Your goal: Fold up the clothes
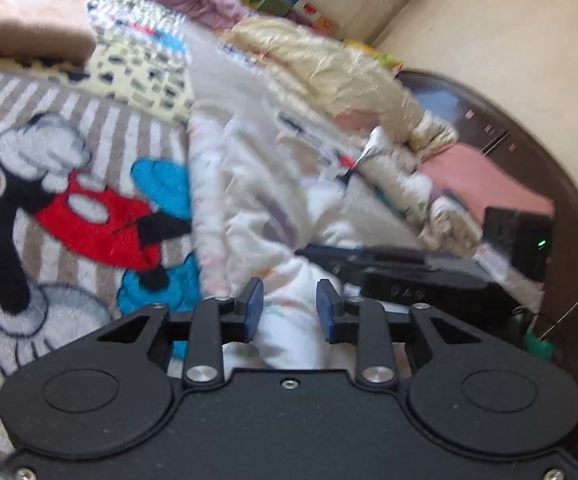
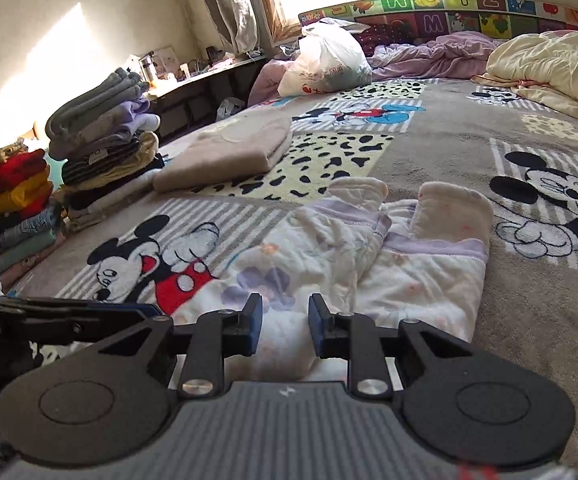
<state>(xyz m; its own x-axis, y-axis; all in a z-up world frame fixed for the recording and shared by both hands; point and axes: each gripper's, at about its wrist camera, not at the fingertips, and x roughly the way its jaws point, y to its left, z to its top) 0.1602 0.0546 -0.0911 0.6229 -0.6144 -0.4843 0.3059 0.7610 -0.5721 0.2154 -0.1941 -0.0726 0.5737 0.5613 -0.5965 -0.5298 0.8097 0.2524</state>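
Note:
A white quilted garment (image 2: 389, 264) with lilac trim and pale prints lies on the cartoon-mouse blanket (image 2: 429, 148), its two padded ends pointing away from me. In the right wrist view, my right gripper (image 2: 285, 326) is shut on the garment's near edge, and a white bulge of cloth fills the gap between the blue pads. In the left wrist view the same garment (image 1: 257, 200) runs up from my left gripper (image 1: 290, 308), which is shut on a bunched fold. The right gripper (image 1: 389, 276) shows as a black body just to the right. The left gripper (image 2: 69, 316) appears low at the left.
A folded beige sweater (image 2: 229, 152) lies beyond the garment, with two stacks of folded clothes (image 2: 101, 152) at the bed's left edge. A white plastic bag (image 2: 329, 64), a lilac blanket (image 2: 441, 56) and a cream duvet (image 2: 549, 64) crowd the far side. Dark cabinets (image 1: 501, 136) stand to the right.

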